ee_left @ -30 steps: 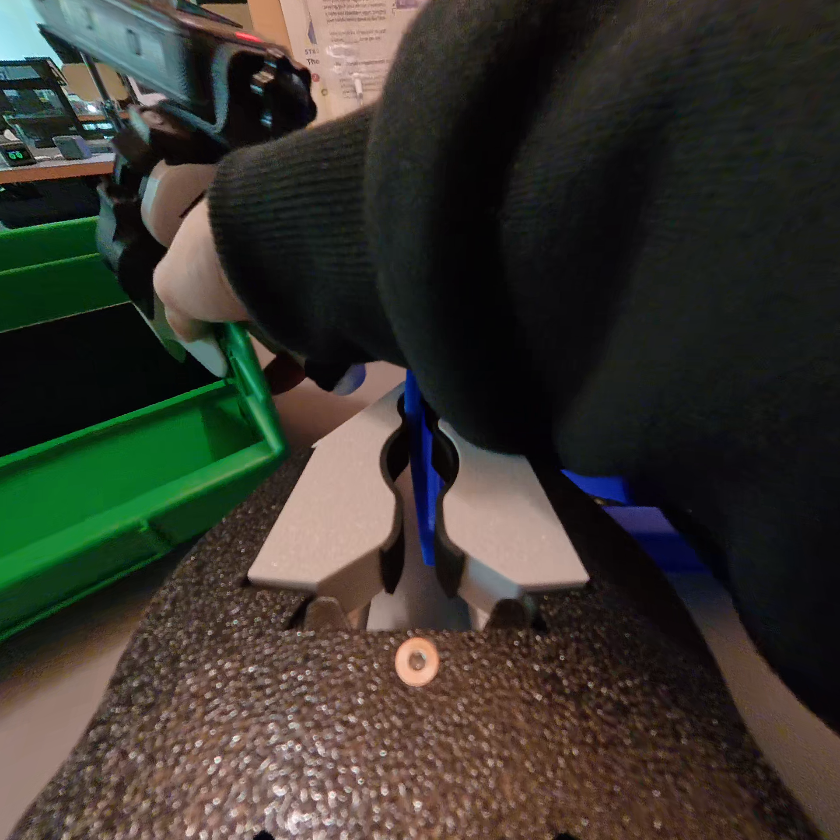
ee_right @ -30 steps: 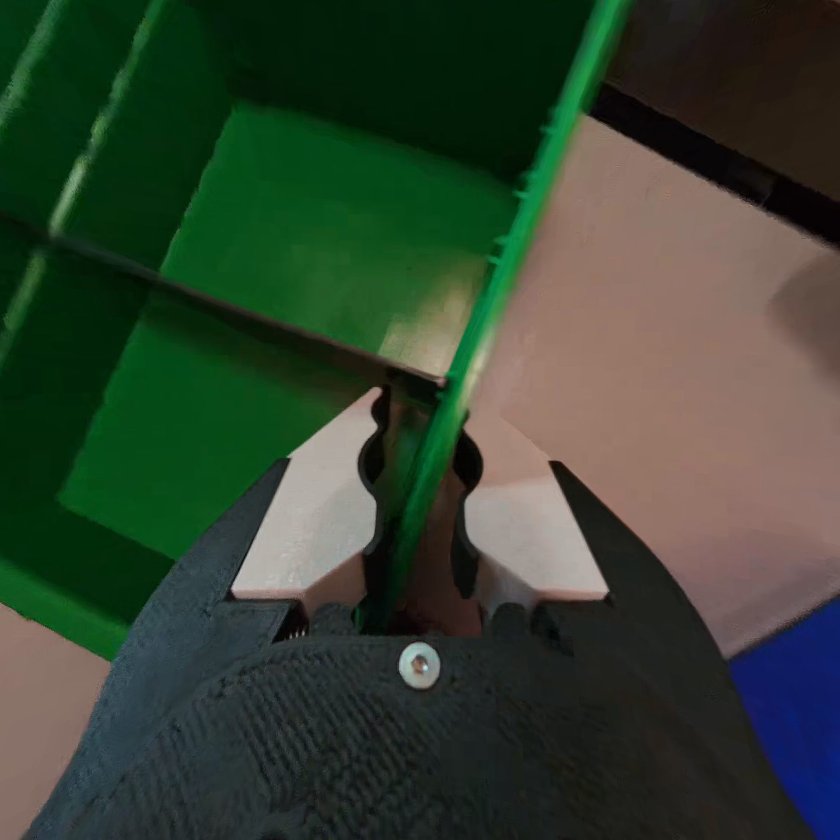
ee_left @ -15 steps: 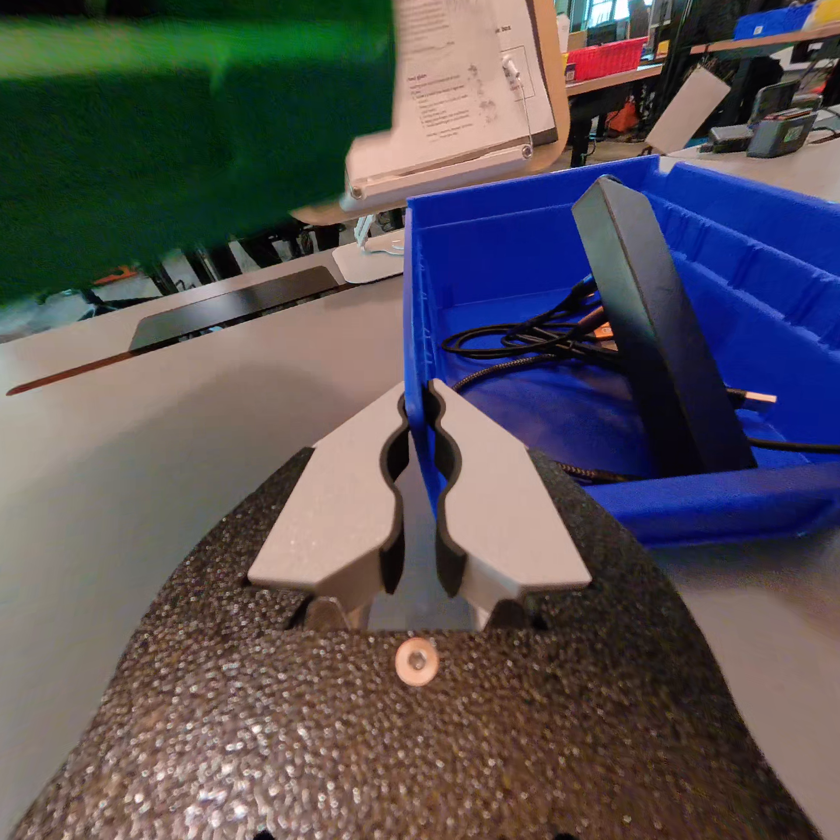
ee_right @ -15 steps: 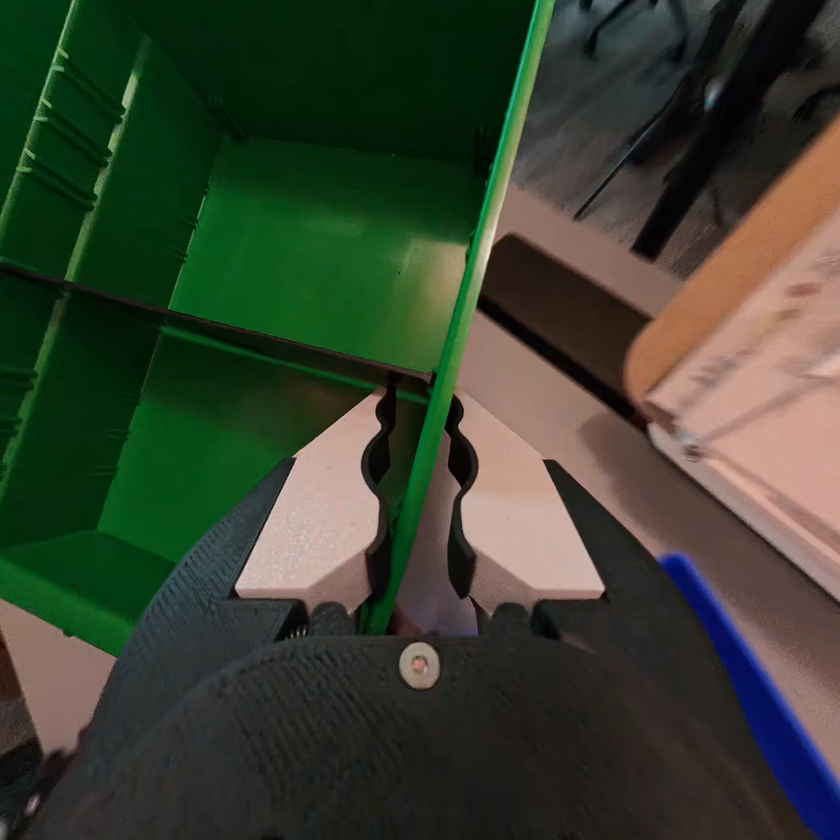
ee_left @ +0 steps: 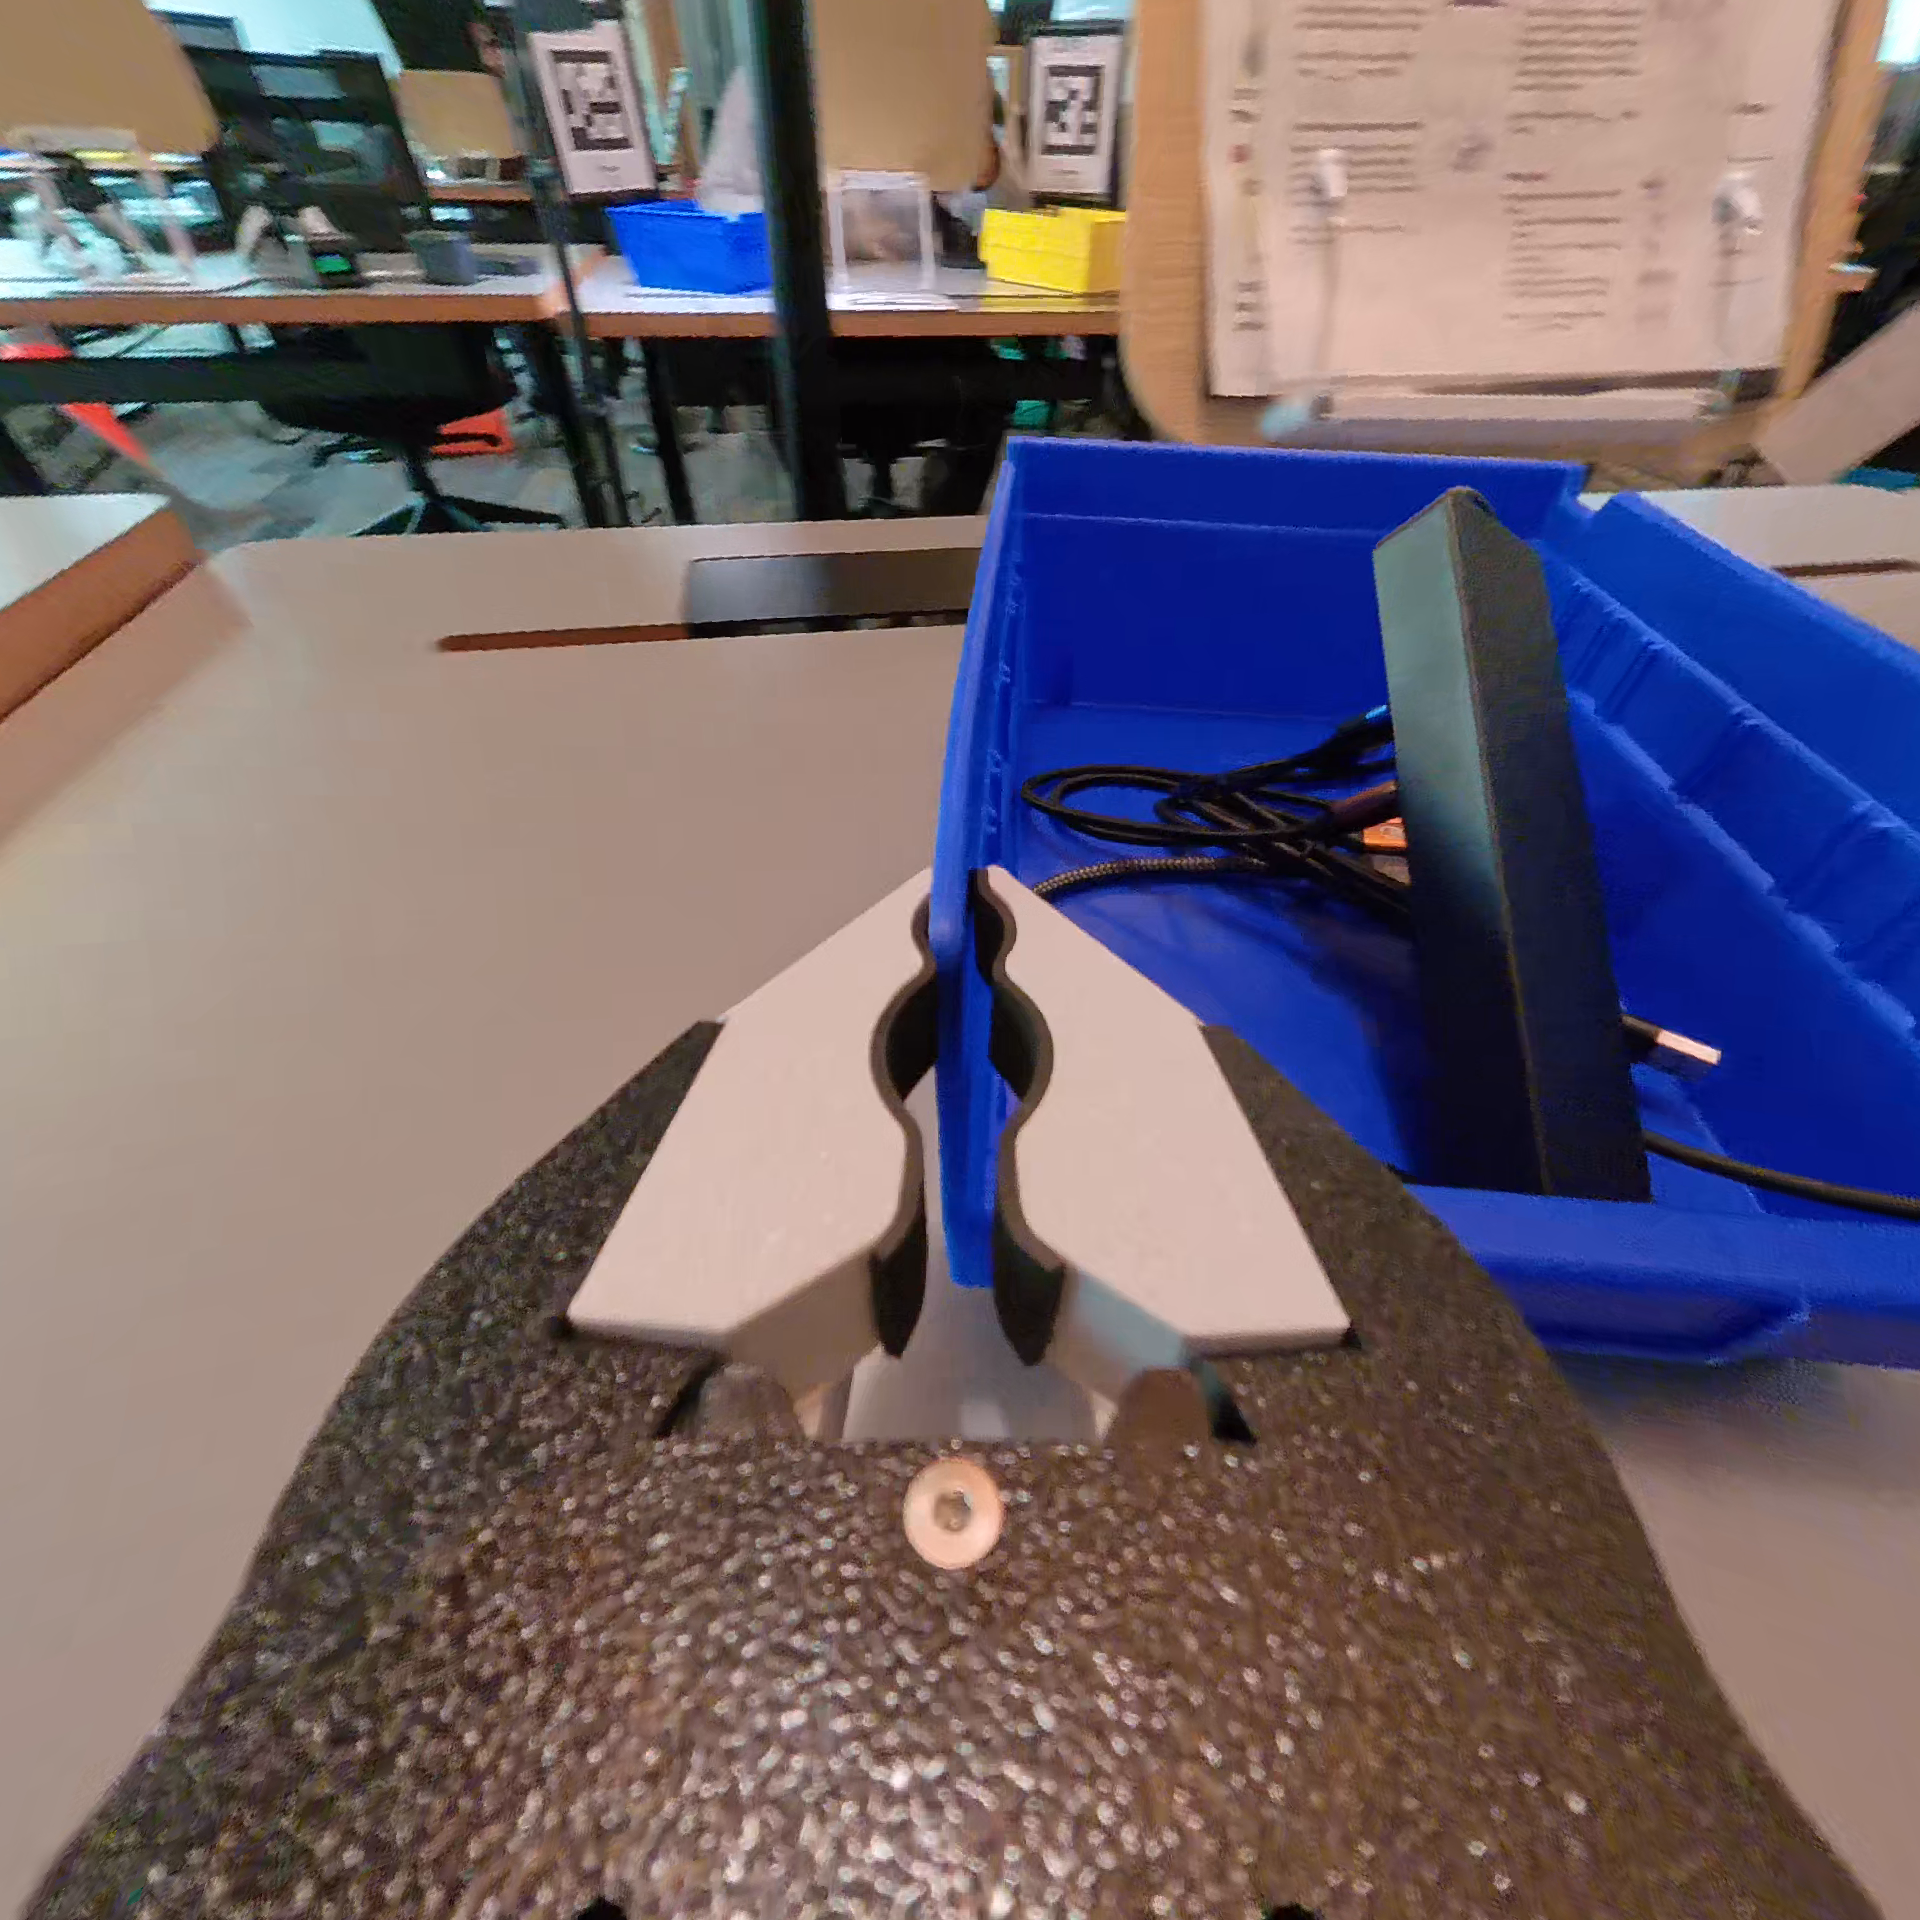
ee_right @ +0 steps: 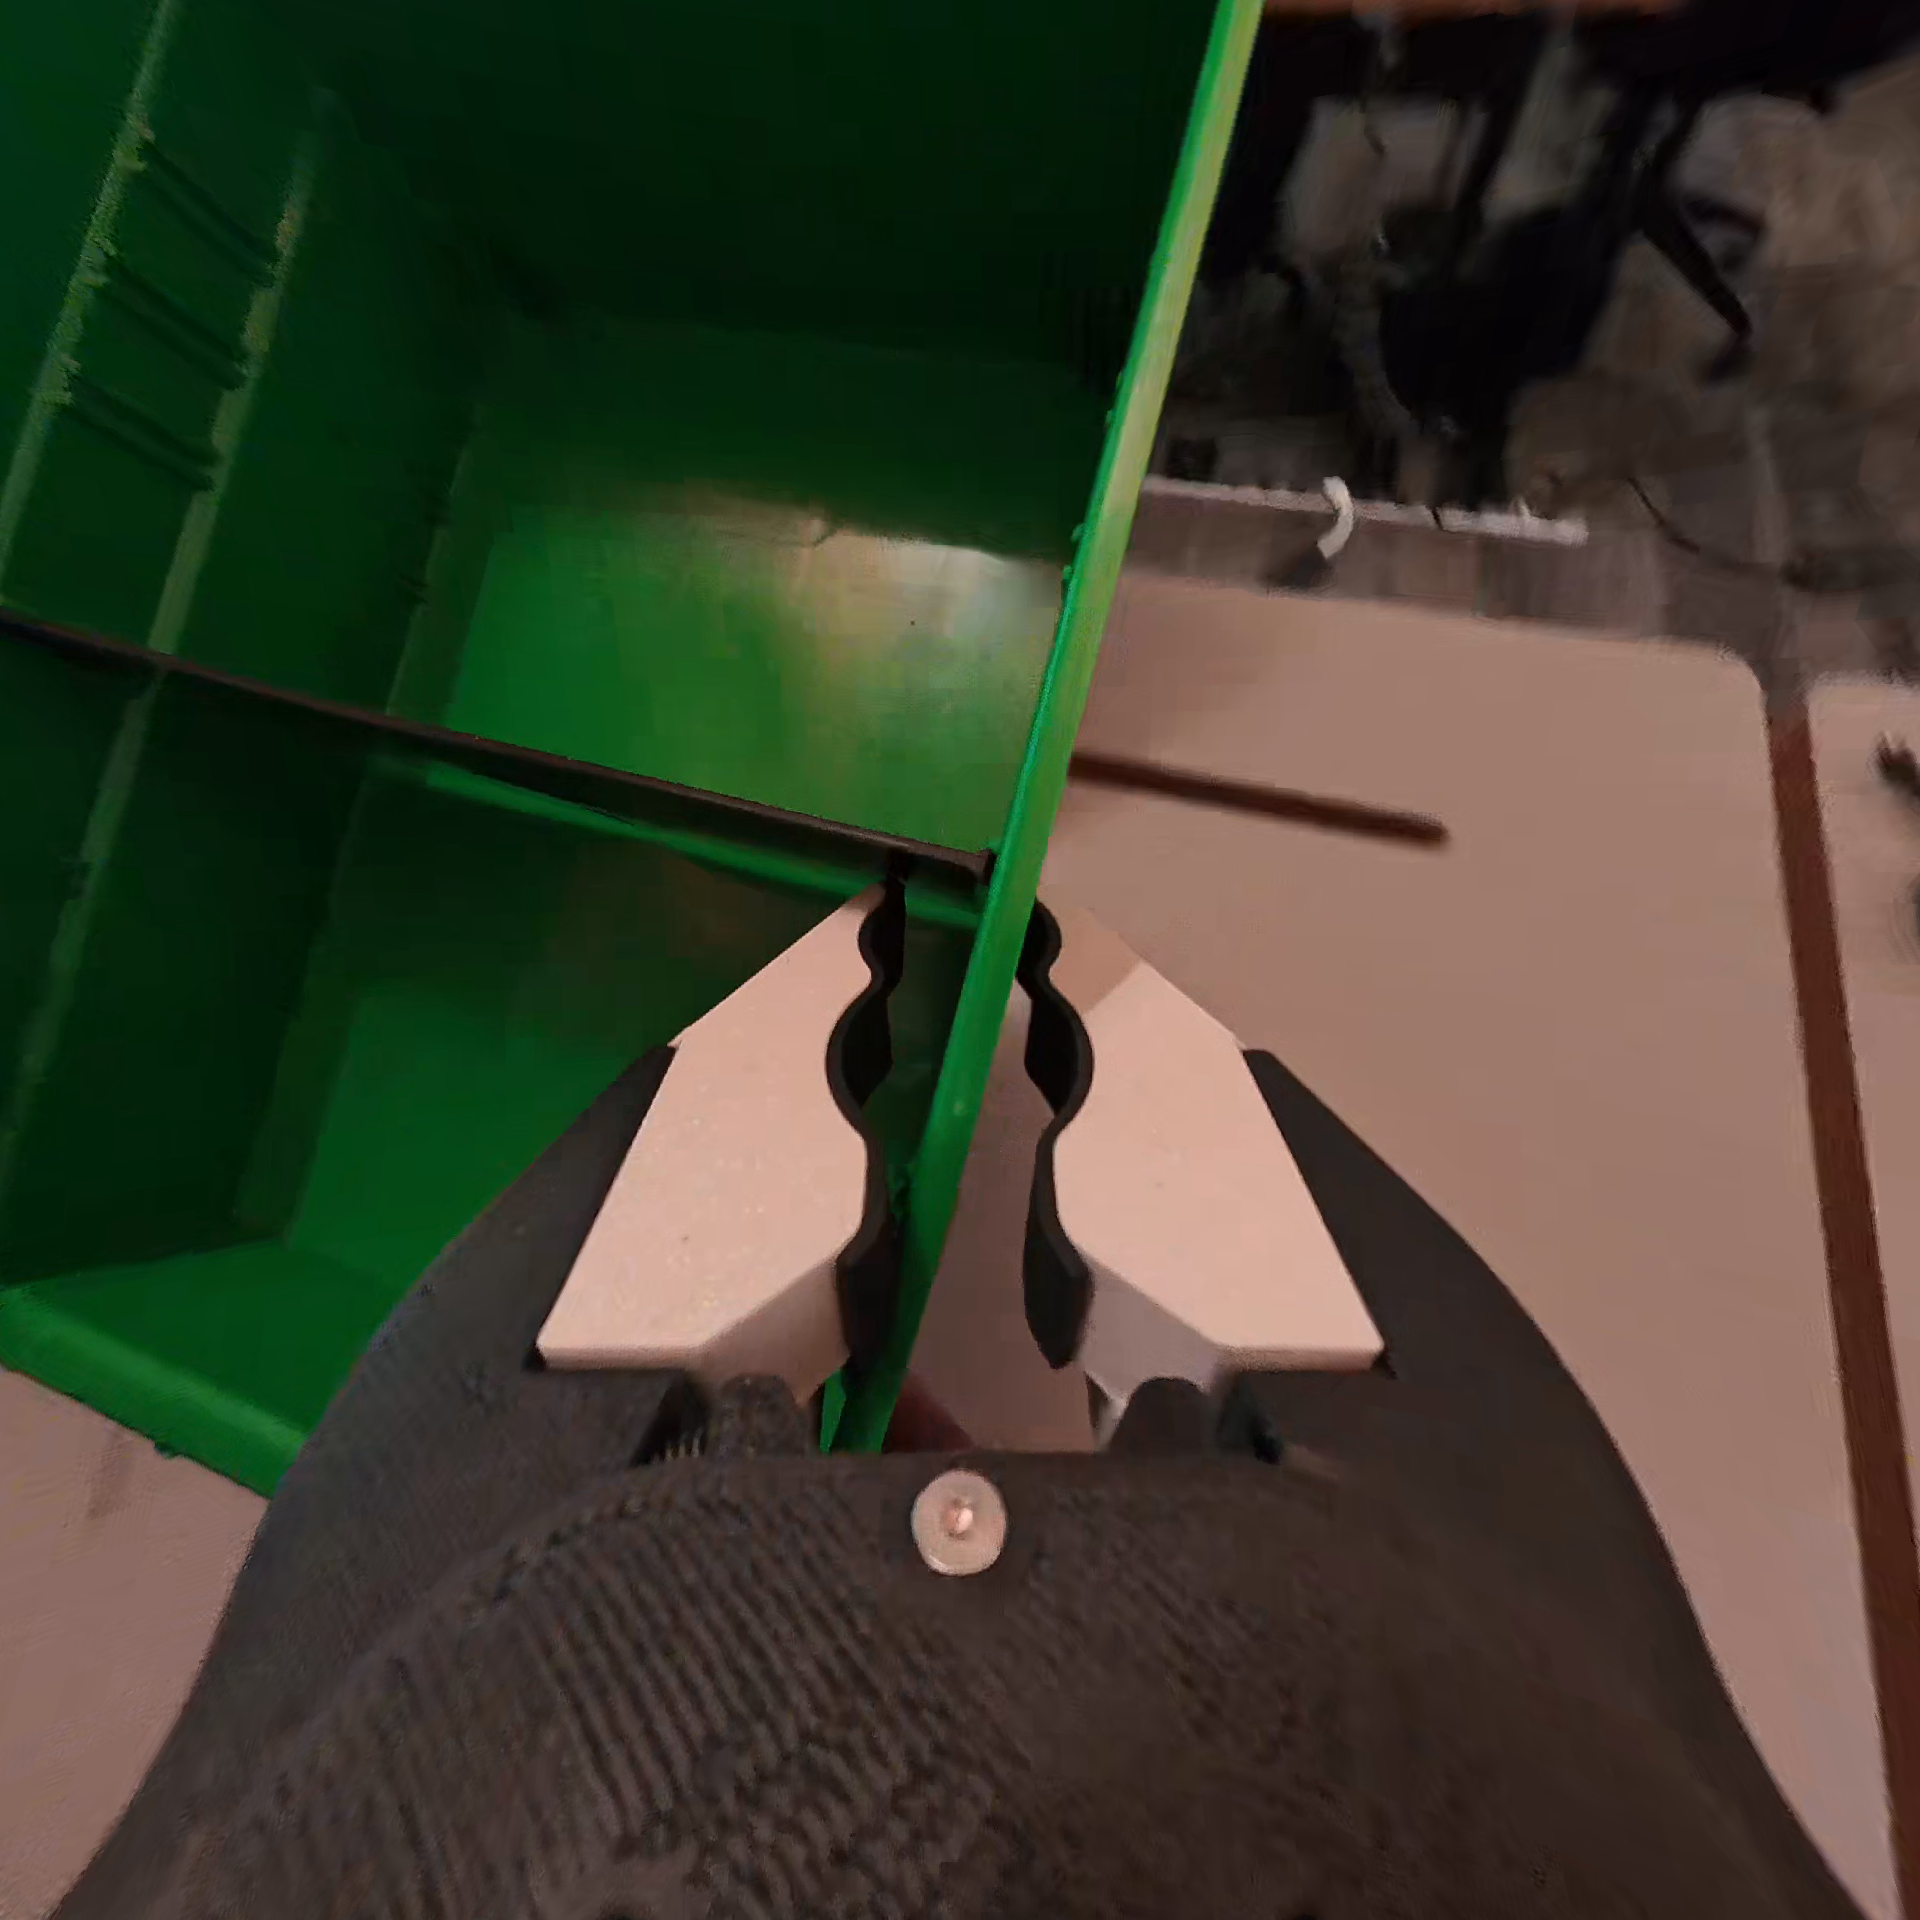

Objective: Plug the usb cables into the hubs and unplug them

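**Both grippers clamped on bin walls; hub and cables lie in the blue bin**

The black hub (ee_left: 1486,831), a long flat slab with rounded edges and a matte face, stands tilted in the blue bin (ee_left: 1195,582). Its long axis runs from the bin's near wall up toward 12 o'clock, its top leaning slightly toward 11. At 9 o'clock from the hub lies a loose tangle of thin black USB cables (ee_left: 1195,810), one of them braided, on the bin floor. A bare metal USB plug (ee_left: 1678,1049) pokes out at 3 o'clock from the hub's lower end, pointing right.

The left gripper (ee_left: 956,904) has its grey, wavy-edged fingers nearly closed, pinching the blue bin's left wall between the dark pads. The bin is glossy moulded plastic with ribbed sides.

The right gripper (ee_right: 961,914) is closed likewise on the thin right wall of a green bin (ee_right: 1122,520), the wall running edge-on between the fingers toward 1 o'clock. A thin dark divider (ee_right: 468,727) crosses the green bin from 9 o'clock to the fingertips, splitting it into two compartments.

The blue bin sits on a smooth, pale table (ee_left: 416,831) with a dark slot (ee_left: 831,592) near its far edge. Beyond it stand other desks, a blue tray (ee_left: 686,244), a yellow tray (ee_left: 1049,244), a black office chair (ee_left: 416,416) and a board holding printed sheets (ee_left: 1507,187).
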Available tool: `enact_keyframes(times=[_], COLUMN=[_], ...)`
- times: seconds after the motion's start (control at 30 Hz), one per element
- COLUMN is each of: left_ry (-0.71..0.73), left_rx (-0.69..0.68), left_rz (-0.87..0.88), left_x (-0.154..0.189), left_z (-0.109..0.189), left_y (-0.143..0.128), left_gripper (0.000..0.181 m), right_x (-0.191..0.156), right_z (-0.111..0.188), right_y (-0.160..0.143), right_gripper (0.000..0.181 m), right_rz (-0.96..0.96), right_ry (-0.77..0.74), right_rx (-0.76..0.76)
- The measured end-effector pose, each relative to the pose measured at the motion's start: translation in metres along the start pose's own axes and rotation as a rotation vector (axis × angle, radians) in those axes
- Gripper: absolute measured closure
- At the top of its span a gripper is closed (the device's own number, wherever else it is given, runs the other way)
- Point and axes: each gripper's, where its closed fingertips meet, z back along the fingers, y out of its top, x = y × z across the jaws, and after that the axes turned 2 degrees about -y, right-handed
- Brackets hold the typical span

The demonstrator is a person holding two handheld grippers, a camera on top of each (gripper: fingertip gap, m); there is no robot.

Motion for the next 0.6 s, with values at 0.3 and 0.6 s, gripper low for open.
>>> enact_keyframes(times=[0.3,0.6], left_ry=[0.231,0.283], left_rx=[0.026,0.013], left_rz=[0.083,0.034], left_x=[-0.082,-0.089], left_z=[0.023,0.020], left_y=[-0.002,-0.001], left_gripper=[0.181,0.180], right_x=[0.142,0.178], right_z=[0.001,-0.032], right_y=[-0.173,-0.201], right_gripper=[0.161,0.161], right_rz=[-0.218,-0.230], right_ry=[-0.169,-0.167], right_rx=[-0.228,-0.291])
